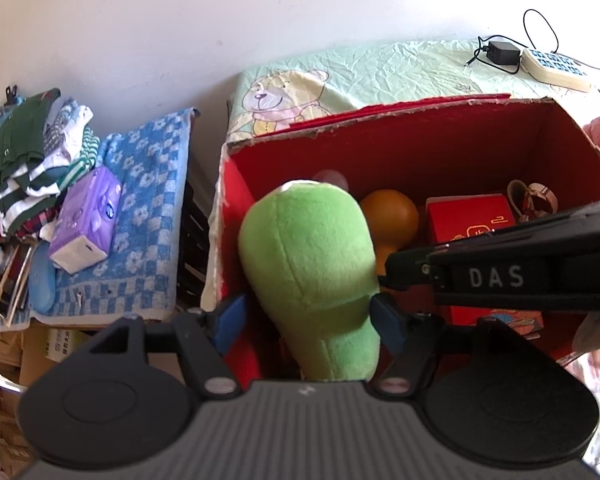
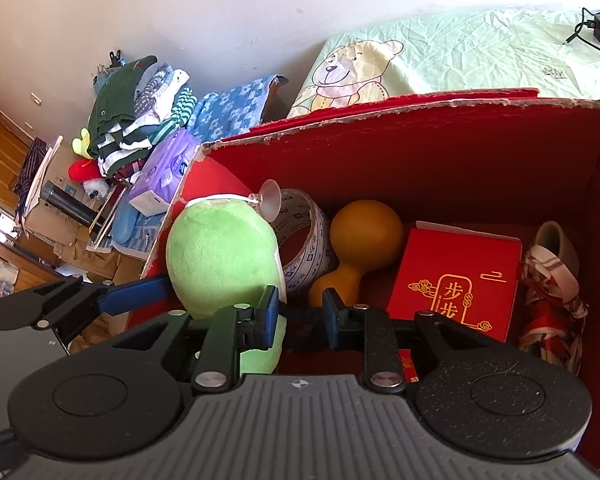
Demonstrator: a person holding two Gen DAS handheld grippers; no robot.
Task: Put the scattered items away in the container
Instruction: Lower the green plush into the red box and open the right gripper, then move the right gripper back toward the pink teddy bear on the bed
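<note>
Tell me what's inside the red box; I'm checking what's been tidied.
In the red box: a green plush, tape roll, orange gourd-shaped toy, red packet and a patterned bundle. The box floor beneath them is mostly hidden.

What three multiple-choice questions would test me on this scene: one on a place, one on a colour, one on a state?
1. Where does the red packet with gold print lie?
A) on the blue towel
B) inside the cardboard box
C) on the bed sheet

2. What colour is the plush toy between the fingers of the left claw?
A) purple
B) orange
C) green

3. How does the right claw stand?
A) slightly open, empty
B) clamped on the packet
C) clamped on a towel

Answers:
B: the packet lies on the box floor.
C: its fur is bright green.
A: a gap shows between its pads, with nothing in it.
</note>
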